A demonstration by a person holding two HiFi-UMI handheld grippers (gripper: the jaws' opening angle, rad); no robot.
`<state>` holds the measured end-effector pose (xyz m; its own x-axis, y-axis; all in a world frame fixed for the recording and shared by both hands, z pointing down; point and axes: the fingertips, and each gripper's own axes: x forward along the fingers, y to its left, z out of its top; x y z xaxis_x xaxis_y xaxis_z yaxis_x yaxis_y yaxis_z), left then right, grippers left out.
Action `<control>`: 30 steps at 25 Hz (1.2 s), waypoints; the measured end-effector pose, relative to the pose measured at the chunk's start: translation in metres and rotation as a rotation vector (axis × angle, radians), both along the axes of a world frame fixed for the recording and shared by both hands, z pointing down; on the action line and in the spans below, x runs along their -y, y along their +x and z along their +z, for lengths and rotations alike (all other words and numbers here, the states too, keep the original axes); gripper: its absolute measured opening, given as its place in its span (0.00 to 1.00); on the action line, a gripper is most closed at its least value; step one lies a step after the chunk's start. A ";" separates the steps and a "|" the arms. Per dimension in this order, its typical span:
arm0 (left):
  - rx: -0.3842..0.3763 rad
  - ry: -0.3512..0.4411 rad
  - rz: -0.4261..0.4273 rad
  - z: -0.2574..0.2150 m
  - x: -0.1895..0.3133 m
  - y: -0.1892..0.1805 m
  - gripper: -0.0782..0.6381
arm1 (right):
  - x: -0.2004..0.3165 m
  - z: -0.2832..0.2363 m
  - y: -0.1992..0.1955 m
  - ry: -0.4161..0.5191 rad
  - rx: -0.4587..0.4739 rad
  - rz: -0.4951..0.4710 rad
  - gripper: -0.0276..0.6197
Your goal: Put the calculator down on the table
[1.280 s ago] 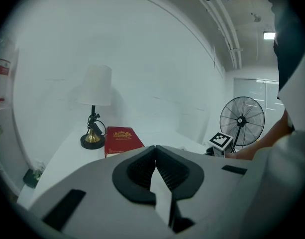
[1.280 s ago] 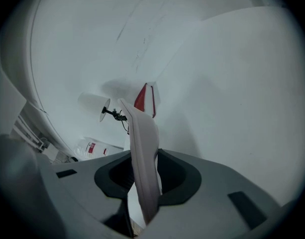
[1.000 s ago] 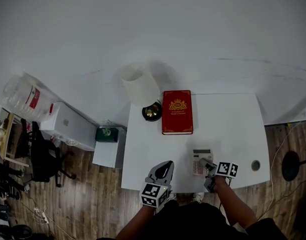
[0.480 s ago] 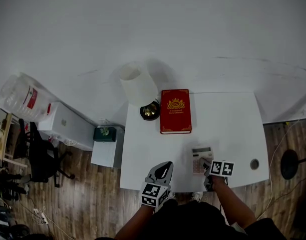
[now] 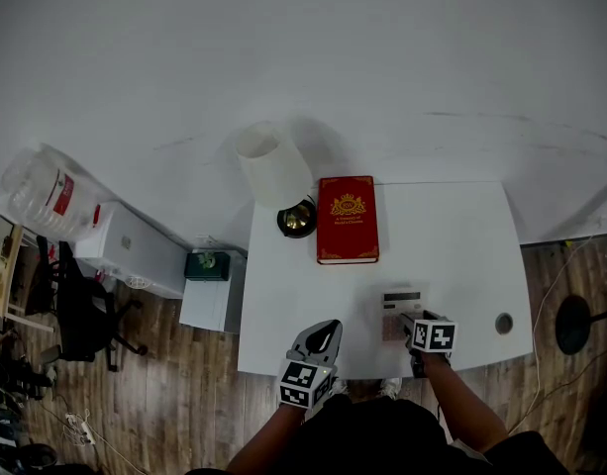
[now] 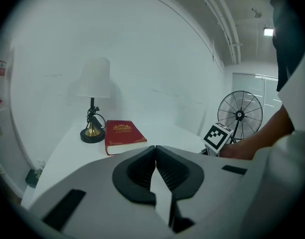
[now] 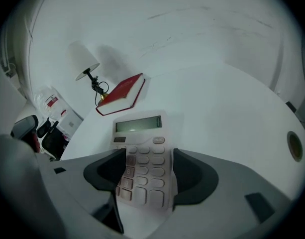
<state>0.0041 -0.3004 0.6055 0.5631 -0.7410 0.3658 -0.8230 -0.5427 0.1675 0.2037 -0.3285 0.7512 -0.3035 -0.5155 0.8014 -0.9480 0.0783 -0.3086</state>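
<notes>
**Spotter:** Start at the left. What's your left gripper doing?

**Me:** Nothing useful. It hangs at the lower middle of the head view, over the near edge of the table. In its own view the jaws are pressed together with nothing between them.

**Spotter:** And moving right?

**Me:** There's the calculator, lower right of centre, well apart from the left gripper. It looks to be lying flat on the white top, keys up. My right gripper is straddling its near end, and its jaws are opening right now. The calculator sits between them, but I don't think the pads are pressing on it.

**Spotter:** Which way does it lie?

**Me:** Long axis straight ahead of the right gripper, in line with the jaws. The display end points to the top of the frame and the key end is toward me.

**Spotter:** So the way out?

**Me:** I'd judge straight back along that axis, toward the bottom edge, so neither jaw drags a side.
</notes>
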 end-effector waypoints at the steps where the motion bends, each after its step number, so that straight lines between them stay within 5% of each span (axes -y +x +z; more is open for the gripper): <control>1: 0.000 0.000 0.002 0.000 0.000 0.000 0.14 | -0.001 -0.001 0.002 0.006 -0.010 -0.001 0.53; 15: 0.003 0.030 -0.011 -0.018 0.010 -0.002 0.14 | 0.019 -0.144 -0.039 0.405 -0.038 -0.159 0.36; 23: -0.018 0.036 -0.052 -0.038 0.019 -0.013 0.14 | 0.018 -0.217 -0.050 0.612 0.013 -0.131 0.08; 30: -0.023 0.124 -0.030 -0.062 0.028 -0.008 0.14 | 0.011 -0.259 -0.045 0.758 -0.067 -0.156 0.07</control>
<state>-0.0039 -0.3287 0.5437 0.5468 -0.7967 0.2576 -0.8362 -0.5353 0.1193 0.1584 -0.3400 0.4921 -0.3805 -0.8856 0.2664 -0.9235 0.3788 -0.0600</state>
